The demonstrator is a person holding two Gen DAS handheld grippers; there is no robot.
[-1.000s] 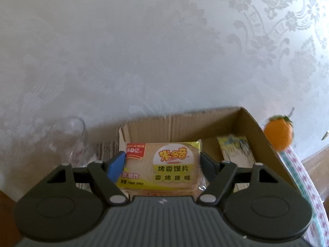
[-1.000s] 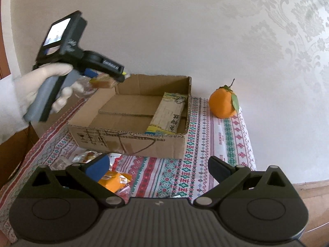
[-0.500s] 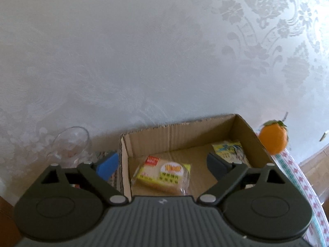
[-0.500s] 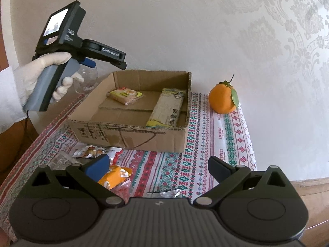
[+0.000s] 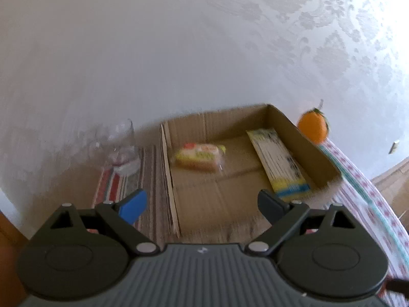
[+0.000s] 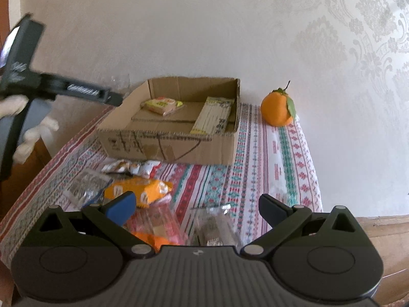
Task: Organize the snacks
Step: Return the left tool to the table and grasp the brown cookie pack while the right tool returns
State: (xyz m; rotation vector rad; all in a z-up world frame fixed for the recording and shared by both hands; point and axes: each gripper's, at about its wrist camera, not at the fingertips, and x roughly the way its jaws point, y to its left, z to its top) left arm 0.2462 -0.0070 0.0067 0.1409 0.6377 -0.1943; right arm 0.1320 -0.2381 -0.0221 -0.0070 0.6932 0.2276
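Holding both tongs spread and empty, we have our left gripper (image 5: 202, 206) above the near edge of the cardboard box (image 5: 301, 133). Inside the box lie a yellow bread pack (image 5: 198, 154) and a long yellow packet (image 5: 278, 163). Our right gripper (image 6: 196, 208) hovers over loose snacks (image 6: 140, 192) on the patterned tablecloth (image 6: 255, 168).

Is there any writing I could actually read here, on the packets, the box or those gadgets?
None can be read as it stands.
Yellow snack pack in the cardboard box: print too blurred.
Long yellow packet: dark characters, too small.
Box front: black marks, not legible.
Left gripper: white lettering, motion-blurred.
Orange packet on the tablecloth: blurred.
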